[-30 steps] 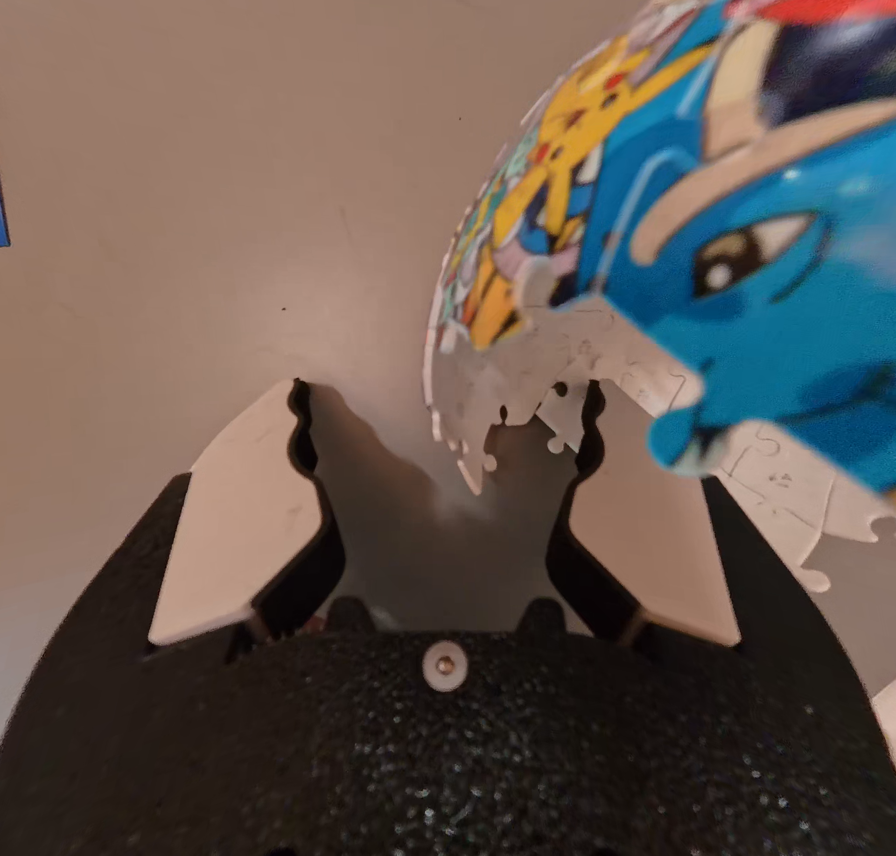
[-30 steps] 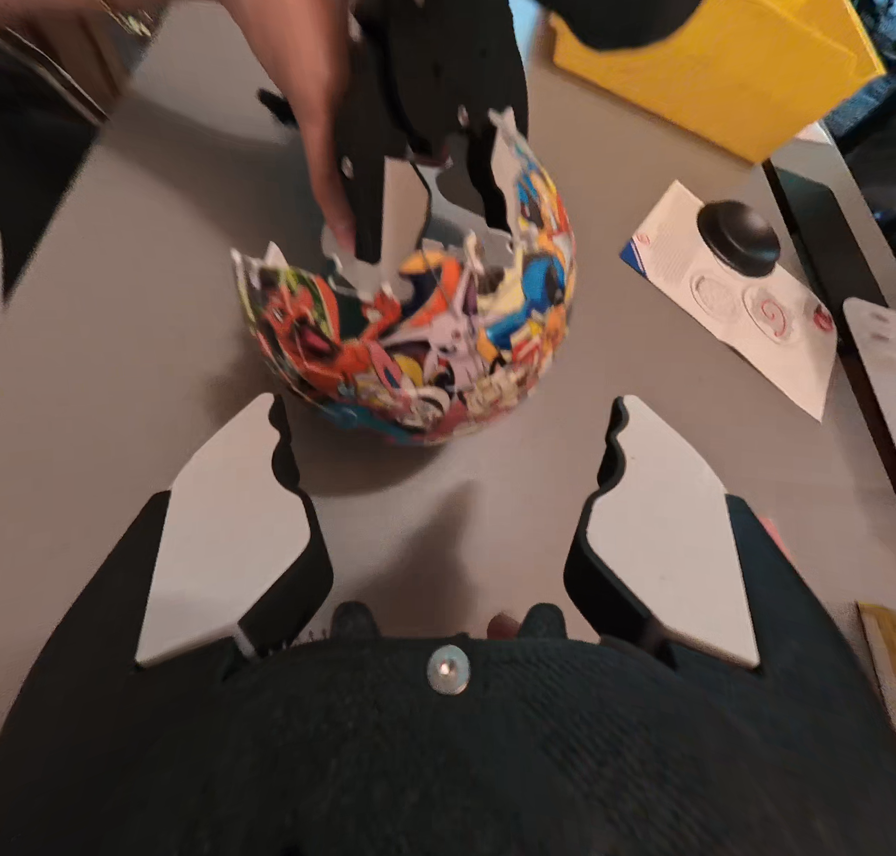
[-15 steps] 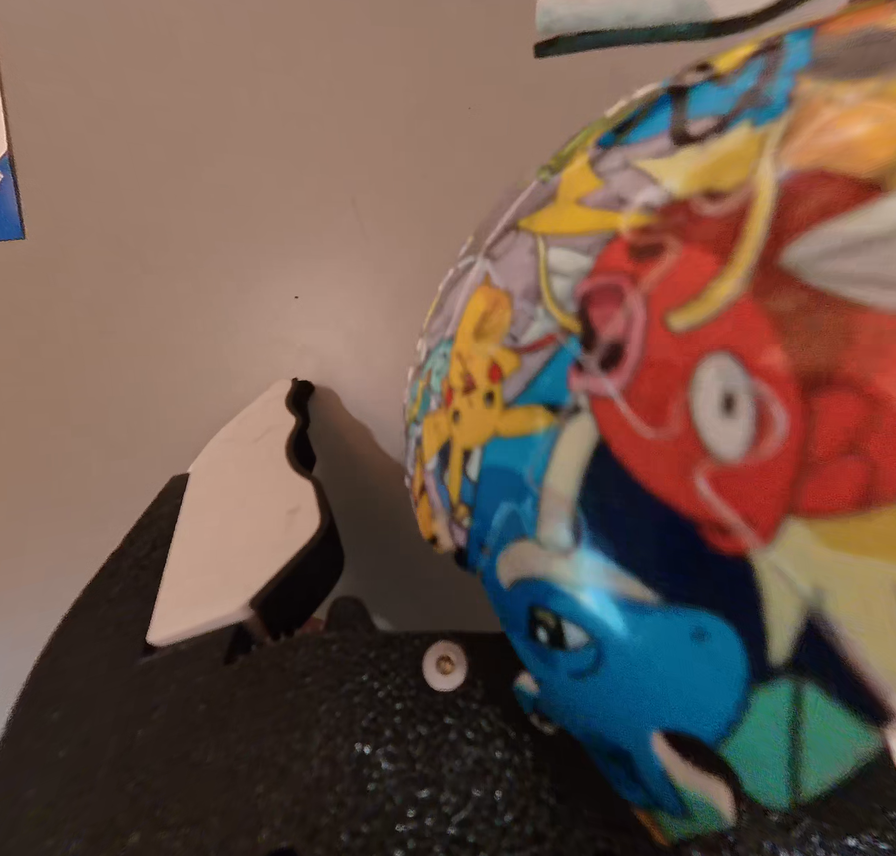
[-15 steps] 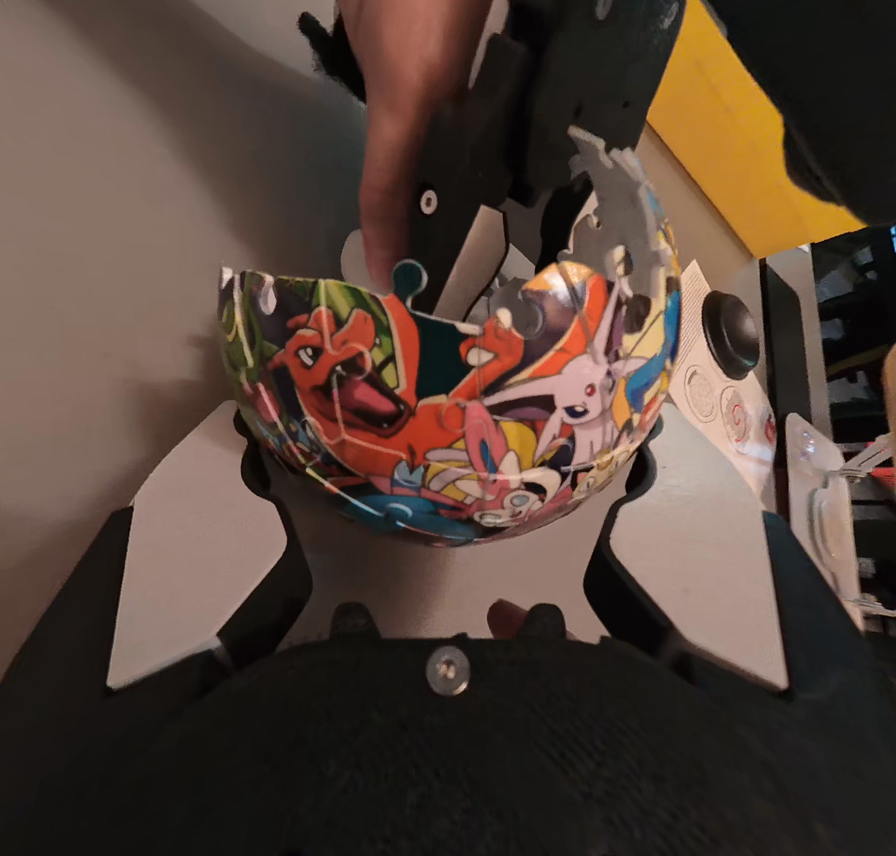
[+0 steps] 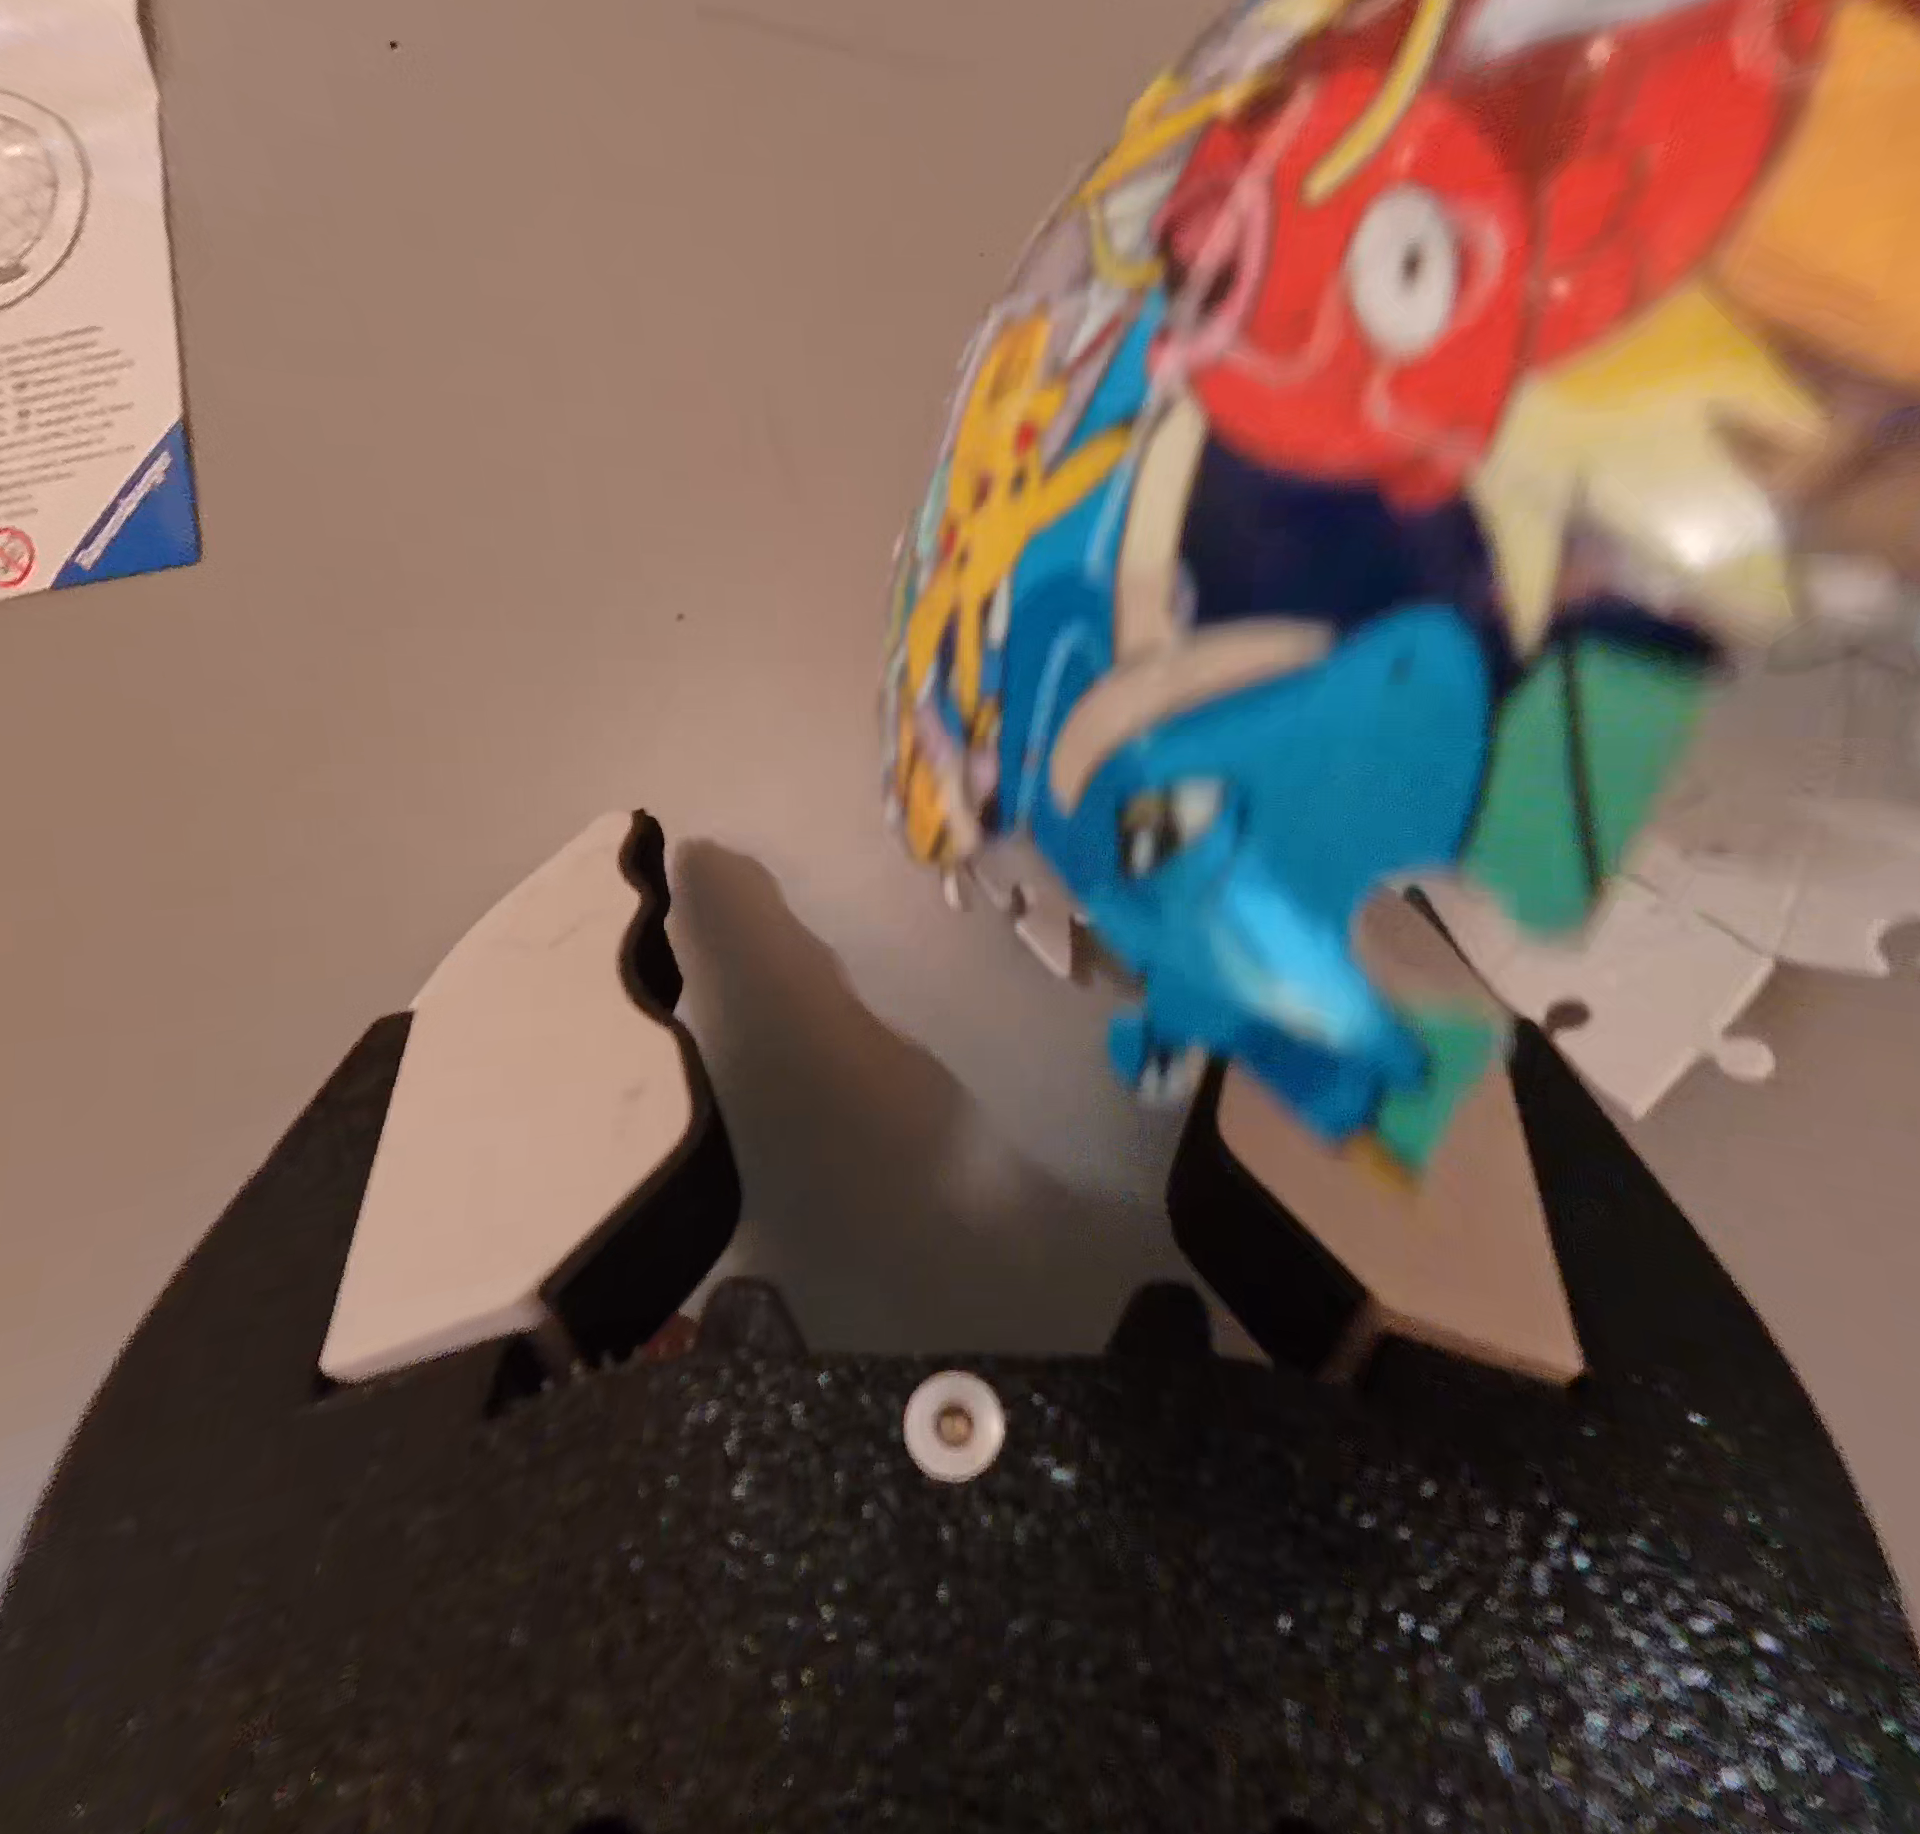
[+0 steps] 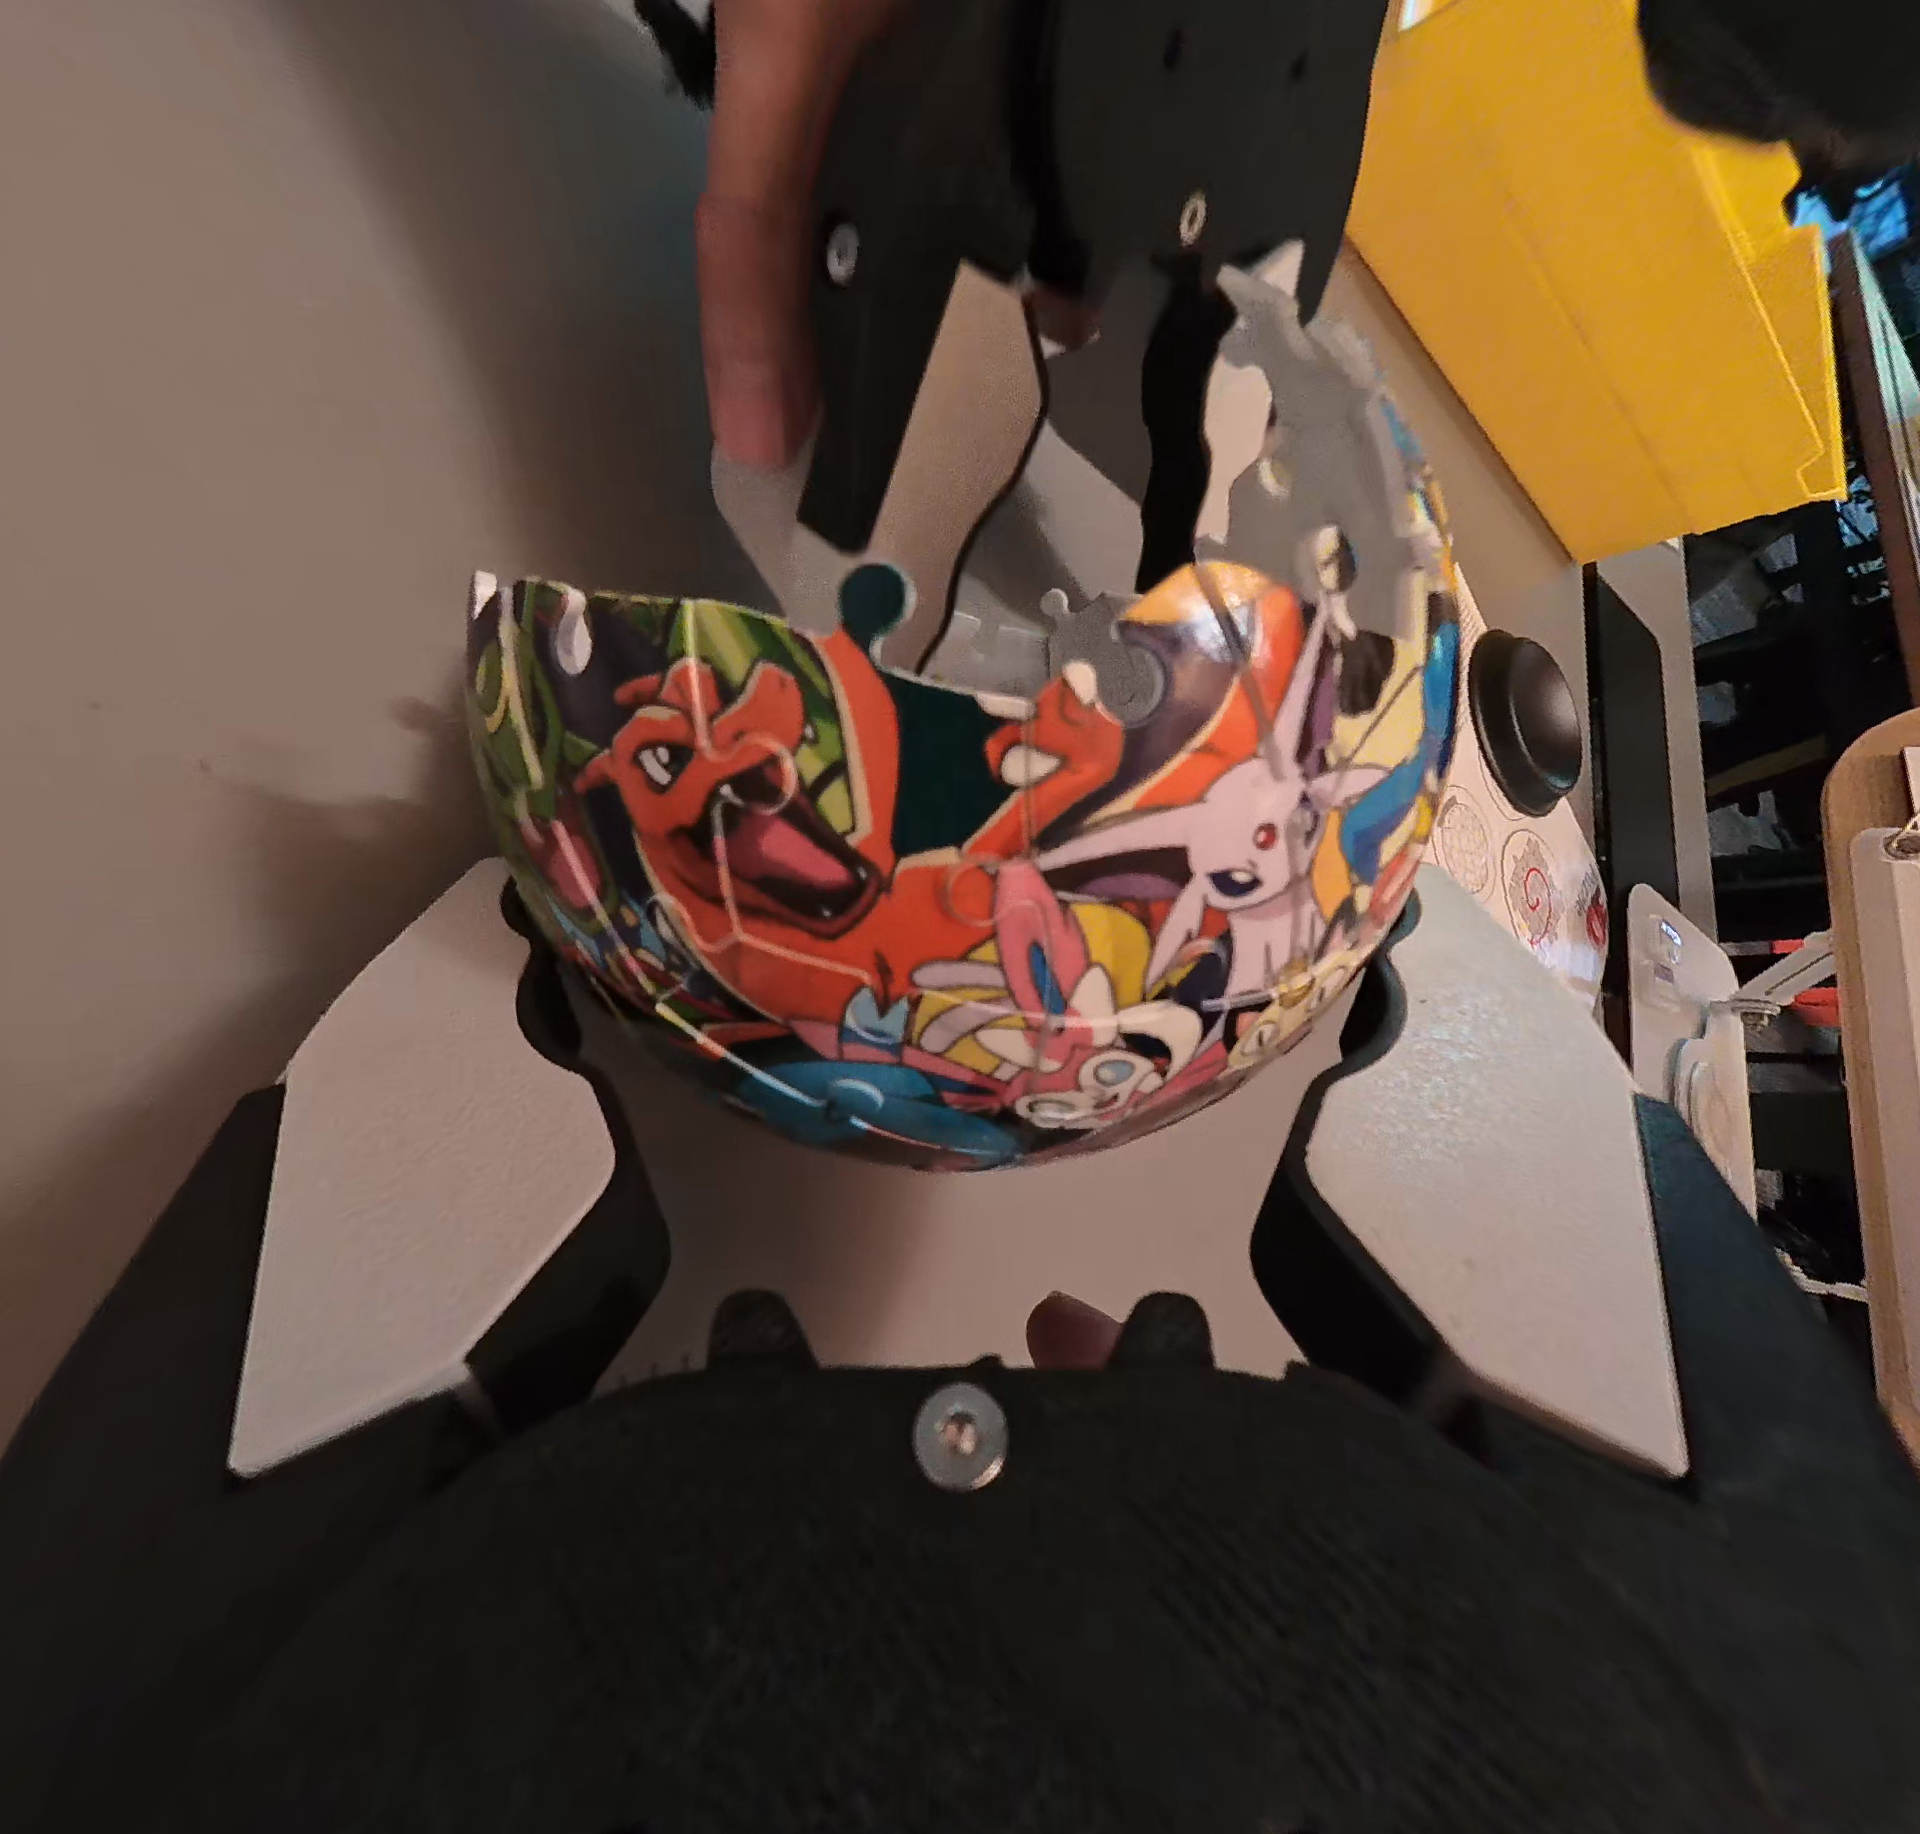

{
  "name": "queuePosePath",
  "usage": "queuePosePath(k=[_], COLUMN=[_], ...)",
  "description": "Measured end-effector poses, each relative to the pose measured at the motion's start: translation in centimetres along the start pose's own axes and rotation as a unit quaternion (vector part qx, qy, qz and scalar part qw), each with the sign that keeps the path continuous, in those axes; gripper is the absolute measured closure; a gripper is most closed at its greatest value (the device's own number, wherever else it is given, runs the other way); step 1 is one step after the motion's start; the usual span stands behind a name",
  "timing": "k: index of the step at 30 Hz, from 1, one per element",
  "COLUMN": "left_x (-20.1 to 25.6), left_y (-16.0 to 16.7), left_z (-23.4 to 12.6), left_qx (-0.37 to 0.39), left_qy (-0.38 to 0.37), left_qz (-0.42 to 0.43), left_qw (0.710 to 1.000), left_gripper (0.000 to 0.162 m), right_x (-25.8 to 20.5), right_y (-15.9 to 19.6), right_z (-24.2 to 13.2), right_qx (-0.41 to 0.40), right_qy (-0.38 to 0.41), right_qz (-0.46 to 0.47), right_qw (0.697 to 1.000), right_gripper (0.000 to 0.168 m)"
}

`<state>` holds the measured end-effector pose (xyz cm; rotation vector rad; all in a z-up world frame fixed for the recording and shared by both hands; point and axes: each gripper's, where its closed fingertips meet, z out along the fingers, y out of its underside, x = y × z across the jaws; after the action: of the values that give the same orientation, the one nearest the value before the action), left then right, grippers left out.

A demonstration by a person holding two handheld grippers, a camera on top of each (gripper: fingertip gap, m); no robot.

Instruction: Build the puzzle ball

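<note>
The puzzle ball point(image 6: 935, 849) is a half-built shell printed with colourful cartoon creatures, its open jagged rim facing up. My right gripper point(image 6: 956, 911) clasps it, one fingertip on each side of its lower half. My left gripper point(image 6: 992, 558) reaches down from above with its jaws apart, its fingers at the shell's rim. In the left wrist view the shell point(image 5: 1351, 537) fills the right side and is blurred. There my left gripper point(image 5: 1013, 870) is open, and the shell's blue rim piece covers its right fingertip. Its left finger point(image 5: 540, 1057) is free over the grey table point(image 5: 520, 330).
A person's hand point(image 6: 769, 278) holds the left gripper. A white leaflet point(image 5: 83, 278) lies at the far left of the left wrist view. A yellow bin point(image 6: 1558, 278) stands behind the ball. A black round cap point(image 6: 1527, 724) sits on another leaflet near the table's right edge.
My right gripper has moved forward and closed around the shell's lower half. The shell has turned in the left wrist view, from the blue creature to the red one.
</note>
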<state>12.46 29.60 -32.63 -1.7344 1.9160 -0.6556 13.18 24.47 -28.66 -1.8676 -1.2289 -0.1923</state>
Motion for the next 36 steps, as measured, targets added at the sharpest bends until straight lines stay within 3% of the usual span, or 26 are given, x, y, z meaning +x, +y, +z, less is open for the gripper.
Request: queuePosePath(k=[1, 7, 19, 23, 27, 36], left_x=[-0.1, -0.7, -0.2, 1.6, 1.0, -0.3], left_y=[0.3, 2.1, 1.4, 0.6, 1.5, 1.4], left_z=[-0.4, -1.0, -0.8, -1.5, -0.6, -0.4], left_qx=[0.005, -0.015, 0.007, 0.038, 0.003, 0.005], left_qy=[0.0, -0.022, -0.035, 0.005, -0.033, -0.061], left_qz=[-0.004, -0.004, -0.03, -0.041, -0.017, -0.023], left_qw=[1.0, 1.0, 0.999, 0.998, 0.999, 0.998], left_gripper=[0.058, 0.058, 0.059, 0.058, 0.059, 0.051], right_x=[0.0, 0.1, 0.1, 0.1, 0.1, 0.1], right_y=[0.0, -0.1, 0.0, 0.0, -0.2, -0.1], right_z=[0.0, 0.1, 0.1, 0.1, 0.2, 0.2], right_qx=[0.0, 0.005, -0.002, 0.0, 0.001, 0.001], right_qy=[0.0, -0.001, 0.002, 0.002, 0.003, 0.003], right_qz=[0.0, 0.002, 0.0, -0.001, -0.001, -0.001], right_qw=[1.0, 1.0, 1.0, 1.0, 1.0, 1.0], right_gripper=[0.024, 0.025, 0.025, 0.024, 0.025, 0.025])
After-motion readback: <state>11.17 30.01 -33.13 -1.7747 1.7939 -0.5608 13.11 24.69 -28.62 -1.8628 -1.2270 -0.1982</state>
